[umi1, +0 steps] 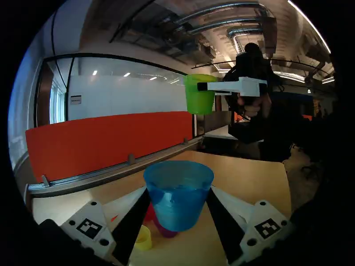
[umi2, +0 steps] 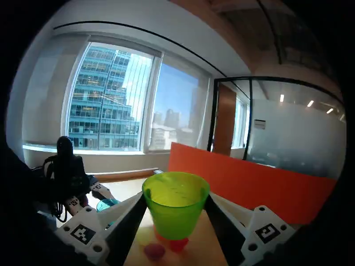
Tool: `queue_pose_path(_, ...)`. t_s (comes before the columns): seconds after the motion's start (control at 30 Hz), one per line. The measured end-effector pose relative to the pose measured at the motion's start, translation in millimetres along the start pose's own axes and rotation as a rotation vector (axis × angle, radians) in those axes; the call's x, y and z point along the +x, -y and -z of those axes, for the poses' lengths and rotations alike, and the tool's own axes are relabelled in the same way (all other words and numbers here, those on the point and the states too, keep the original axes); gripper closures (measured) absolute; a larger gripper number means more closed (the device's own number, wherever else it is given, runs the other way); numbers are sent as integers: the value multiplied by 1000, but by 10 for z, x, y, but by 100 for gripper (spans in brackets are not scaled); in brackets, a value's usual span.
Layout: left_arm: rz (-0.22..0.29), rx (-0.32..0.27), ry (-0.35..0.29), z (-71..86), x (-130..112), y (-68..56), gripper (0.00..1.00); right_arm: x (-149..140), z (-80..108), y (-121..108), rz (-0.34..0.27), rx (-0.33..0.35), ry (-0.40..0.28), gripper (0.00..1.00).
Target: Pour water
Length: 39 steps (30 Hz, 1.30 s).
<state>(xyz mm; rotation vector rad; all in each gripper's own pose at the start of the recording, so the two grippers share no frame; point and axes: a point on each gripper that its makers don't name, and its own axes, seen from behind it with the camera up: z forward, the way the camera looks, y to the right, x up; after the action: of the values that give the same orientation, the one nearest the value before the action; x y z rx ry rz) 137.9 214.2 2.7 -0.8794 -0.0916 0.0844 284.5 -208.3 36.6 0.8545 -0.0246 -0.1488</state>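
My left gripper (umi1: 177, 193) is shut on a translucent blue cup (umi1: 179, 210), held upright above the wooden table (umi1: 248, 177); a waterline seems to show inside it. Higher up and farther off, the right gripper (umi1: 208, 86) holds a green cup (umi1: 198, 99) level, with a hand (umi1: 253, 106) behind it. In the right gripper view, my right gripper (umi2: 175, 197) is shut on the same green cup (umi2: 176, 217), which stands upright. The left gripper (umi2: 103, 198) with the blue cup (umi2: 106, 205) sits lower to the left.
Small cups stand on the table under the held ones: yellow (umi1: 143, 237), magenta (umi1: 165, 231) and red (umi2: 178, 244). An orange partition (umi1: 106, 142) with a metal rail runs along the table's far edge. Windows (umi2: 111, 106) lie beyond it.
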Motion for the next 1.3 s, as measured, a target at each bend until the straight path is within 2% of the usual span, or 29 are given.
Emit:
queue_pose_path(0.27,0,11,10,37,-27,44,18,-53,142,-107,-22,-18,3,11)
queue_pose_path(0.57,-3,-2,40,34,-104,-3,18,-137,211,-131,-13,-20,15,11)
queue_pose_path(0.9,-17,-16,92,19,-239,-32,18,-397,249,-94,-36,13,67,10)
queue_pose_path(1.3,-43,-35,183,5,-501,-77,18,-753,281,-25,-44,49,139,10)
